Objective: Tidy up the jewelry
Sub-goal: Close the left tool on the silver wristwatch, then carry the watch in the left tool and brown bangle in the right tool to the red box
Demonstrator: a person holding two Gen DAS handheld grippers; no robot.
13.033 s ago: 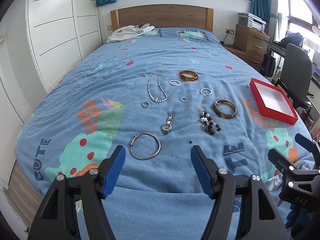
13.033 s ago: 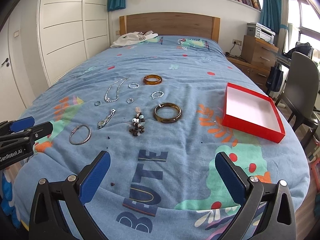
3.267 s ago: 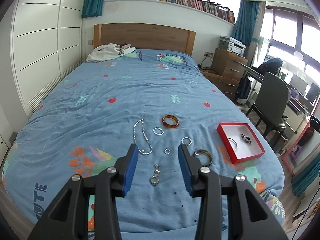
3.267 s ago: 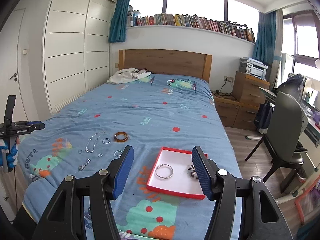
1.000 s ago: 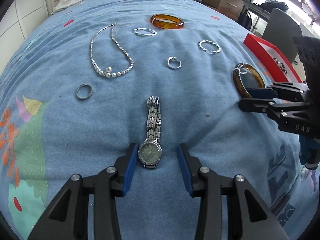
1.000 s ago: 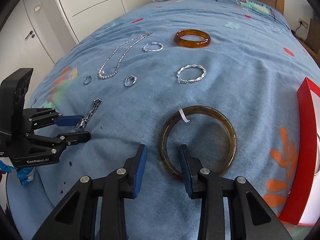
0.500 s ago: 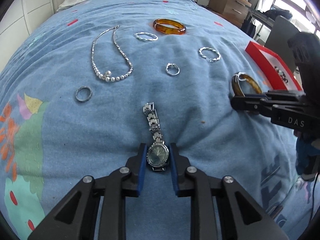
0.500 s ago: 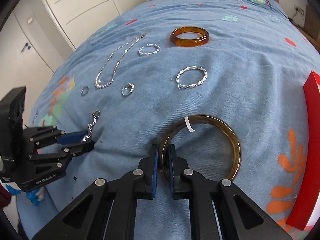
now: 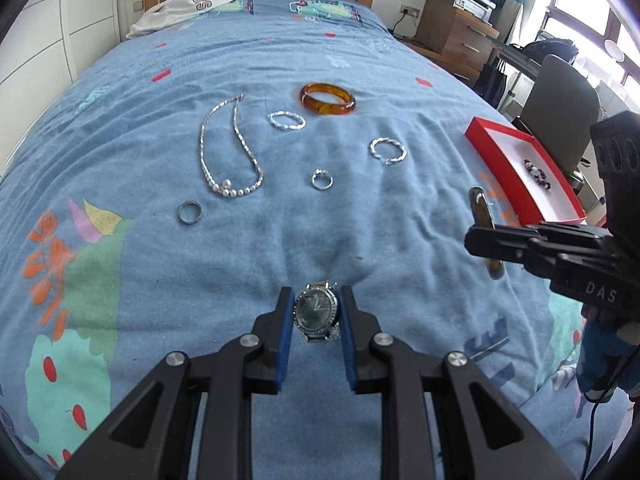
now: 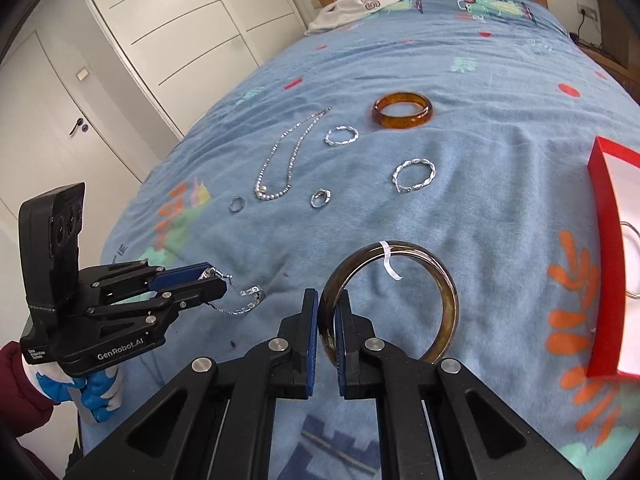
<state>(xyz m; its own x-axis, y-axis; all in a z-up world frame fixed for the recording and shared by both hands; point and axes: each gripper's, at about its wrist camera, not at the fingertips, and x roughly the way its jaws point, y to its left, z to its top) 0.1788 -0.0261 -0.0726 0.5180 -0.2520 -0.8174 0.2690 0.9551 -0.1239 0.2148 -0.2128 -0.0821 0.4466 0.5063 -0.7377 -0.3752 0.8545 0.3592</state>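
Observation:
My left gripper [image 9: 315, 312] is shut on a silver wristwatch [image 9: 316, 310], lifted off the blue bedspread; in the right wrist view its band [image 10: 240, 300] dangles from the left gripper [image 10: 212, 282]. My right gripper [image 10: 328, 316] is shut on the rim of a dark brown bangle [image 10: 444, 292] with a white tag, raised above the bed; the left wrist view shows this bangle [image 9: 482, 216] edge-on in the right gripper [image 9: 480, 242]. A red box [image 9: 524, 168] with a beaded bracelet inside lies at the right.
Left on the bedspread [image 9: 120, 140] are an amber bangle [image 9: 328, 98], a silver necklace [image 9: 230, 148], two twisted silver bracelets [image 9: 387, 150], a small ring [image 9: 322, 180] and a grey ring [image 9: 189, 213]. A chair [image 9: 560, 92] and drawers [image 9: 456, 36] stand right of the bed.
Both grippers closed, the left on the watch and the right on the brown bangle. Both then rose, lifting their pieces off the bedspread.

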